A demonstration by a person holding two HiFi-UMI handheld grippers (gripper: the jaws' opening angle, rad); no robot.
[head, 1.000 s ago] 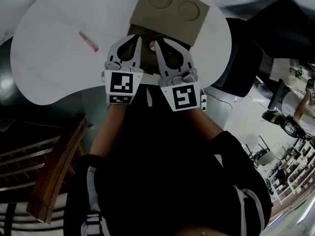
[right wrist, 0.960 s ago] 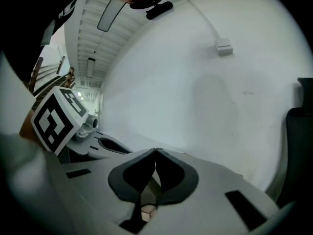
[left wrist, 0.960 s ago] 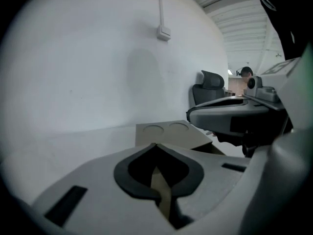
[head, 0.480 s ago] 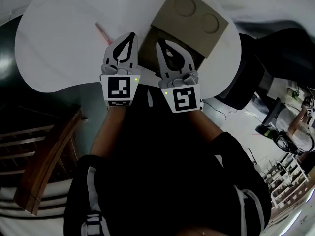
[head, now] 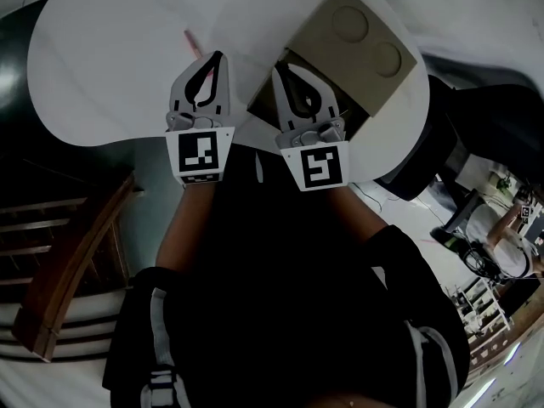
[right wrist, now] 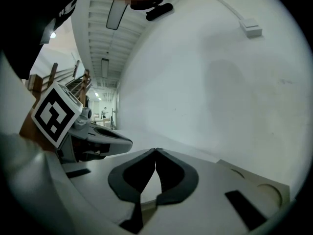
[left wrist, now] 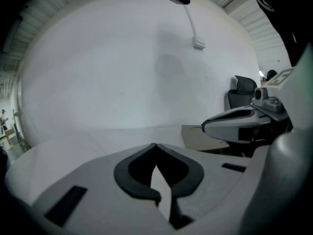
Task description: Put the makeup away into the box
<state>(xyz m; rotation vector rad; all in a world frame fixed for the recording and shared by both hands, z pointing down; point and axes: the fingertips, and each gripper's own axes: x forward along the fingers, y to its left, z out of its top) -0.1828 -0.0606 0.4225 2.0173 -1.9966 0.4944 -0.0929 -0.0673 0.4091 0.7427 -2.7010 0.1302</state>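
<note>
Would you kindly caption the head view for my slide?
Left tool beside pink makeup stick, right tool at cardboard box, both shut and empty, over white table.

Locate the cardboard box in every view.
Head view: box upper right, beyond the right gripper.
Left gripper view: box right of centre, low.
Right gripper view: box in the lower right corner.
Shared landmark: the white table under it.

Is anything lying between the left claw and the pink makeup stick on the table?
Nothing visible does. The pink makeup stick lies on the bare white table, close by the tips of the left claw, which is shut and empty.
</note>
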